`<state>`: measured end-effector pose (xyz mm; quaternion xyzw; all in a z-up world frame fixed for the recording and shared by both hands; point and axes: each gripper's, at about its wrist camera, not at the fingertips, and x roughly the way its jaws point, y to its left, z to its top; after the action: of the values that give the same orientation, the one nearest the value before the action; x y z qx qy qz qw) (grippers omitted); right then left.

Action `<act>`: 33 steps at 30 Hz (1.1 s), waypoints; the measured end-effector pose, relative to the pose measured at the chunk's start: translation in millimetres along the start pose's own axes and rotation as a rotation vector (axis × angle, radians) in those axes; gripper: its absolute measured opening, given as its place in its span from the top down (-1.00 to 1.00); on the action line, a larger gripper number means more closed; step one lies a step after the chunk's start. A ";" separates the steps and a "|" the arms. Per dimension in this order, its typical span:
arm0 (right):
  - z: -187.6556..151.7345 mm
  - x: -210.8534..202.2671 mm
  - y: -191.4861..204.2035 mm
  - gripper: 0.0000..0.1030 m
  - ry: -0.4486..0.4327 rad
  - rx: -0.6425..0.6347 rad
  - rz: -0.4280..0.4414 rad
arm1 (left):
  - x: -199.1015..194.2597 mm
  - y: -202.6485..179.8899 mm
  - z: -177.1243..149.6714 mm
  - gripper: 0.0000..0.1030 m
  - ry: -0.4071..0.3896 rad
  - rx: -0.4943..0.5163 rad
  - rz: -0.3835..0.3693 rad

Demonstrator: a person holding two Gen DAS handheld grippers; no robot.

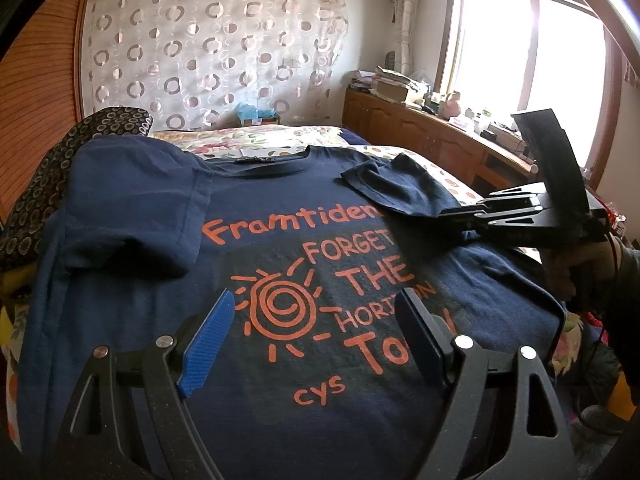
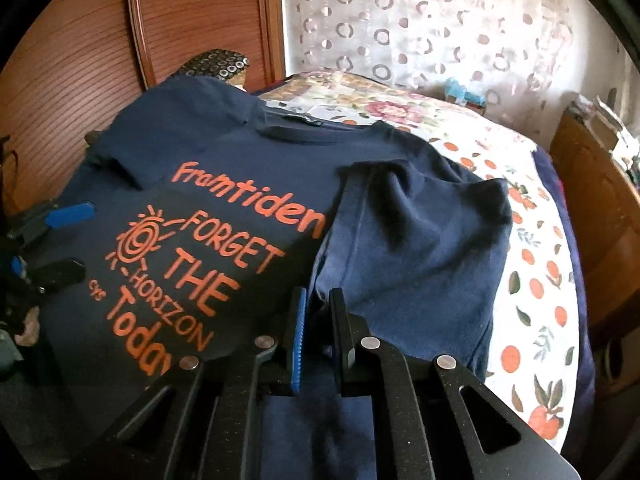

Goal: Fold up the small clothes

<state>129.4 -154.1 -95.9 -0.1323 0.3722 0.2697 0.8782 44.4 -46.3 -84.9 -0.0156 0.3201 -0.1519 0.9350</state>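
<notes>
A navy T-shirt [image 1: 256, 216] with orange print lies face up on the bed, collar at the far end; it also shows in the right wrist view [image 2: 240, 152]. Its left sleeve [image 1: 132, 240] and right side panel [image 2: 412, 240] are folded in over the front. My left gripper [image 1: 316, 312] is open above the sun print, holding nothing. My right gripper [image 2: 318, 308] has its jaws nearly together around the lower edge of the folded right panel; whether it pinches the cloth is unclear. It shows in the left wrist view [image 1: 452, 216] at the folded sleeve [image 1: 400, 188].
The floral bedspread [image 2: 528, 280] extends right of the shirt. A dark patterned cushion [image 1: 72, 152] sits at the far left by the wooden headboard [image 2: 192, 20]. A wooden cabinet [image 1: 420, 128] with clutter runs under the window at right.
</notes>
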 end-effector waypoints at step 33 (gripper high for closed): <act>47.4 74.2 -120.4 -0.15 0.016 0.165 -0.145 | 27.1 170.4 117.7 -0.61 0.026 -0.054 0.253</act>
<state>268.8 -204.4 -113.3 -0.0885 0.3893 0.1727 0.9004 182.4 100.1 -29.0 0.0016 0.3354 -0.0242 0.9418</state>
